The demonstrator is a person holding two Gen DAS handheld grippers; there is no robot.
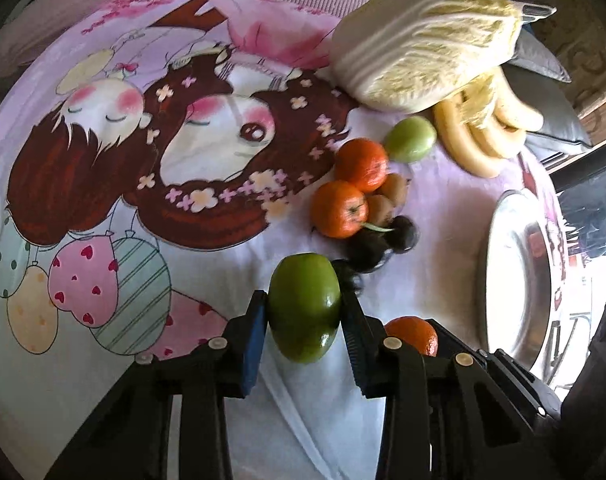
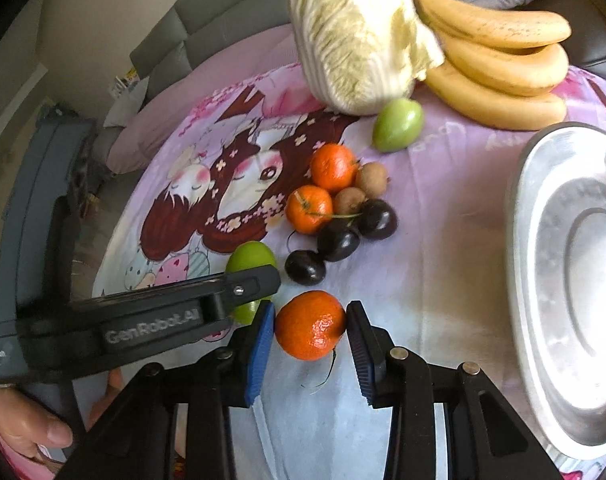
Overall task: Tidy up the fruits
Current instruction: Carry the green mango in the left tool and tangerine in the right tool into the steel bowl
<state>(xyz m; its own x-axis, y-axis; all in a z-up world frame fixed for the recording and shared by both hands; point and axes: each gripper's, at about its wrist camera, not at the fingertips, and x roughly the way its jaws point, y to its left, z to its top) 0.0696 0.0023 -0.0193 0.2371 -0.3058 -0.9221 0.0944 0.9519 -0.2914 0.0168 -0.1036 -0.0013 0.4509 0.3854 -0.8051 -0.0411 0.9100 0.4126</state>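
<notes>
Green fruit [image 1: 305, 307] and tangerine [image 2: 310, 325] gripped for transfer toward the steel plate [image 2: 543, 280].

Left gripper [image 1: 305, 312] pinches the smooth, oval green fruit left of the plate; right gripper [image 2: 310, 326] brackets the dimpled, glossy tangerine, pads touching or nearly so, firm grasp uncertain. Judged step: pickup; next, lift and carry both rightward onto the shiny round plate. Loose tangerines [image 2: 321, 188] and dark plums [image 2: 339, 240] lie left of the plate on printed cloth [image 1: 103, 160].

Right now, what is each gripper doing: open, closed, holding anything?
Left gripper: closed on the green fruit.
Right gripper: fingers against both sides of the orange, apparently gripping it.
</notes>
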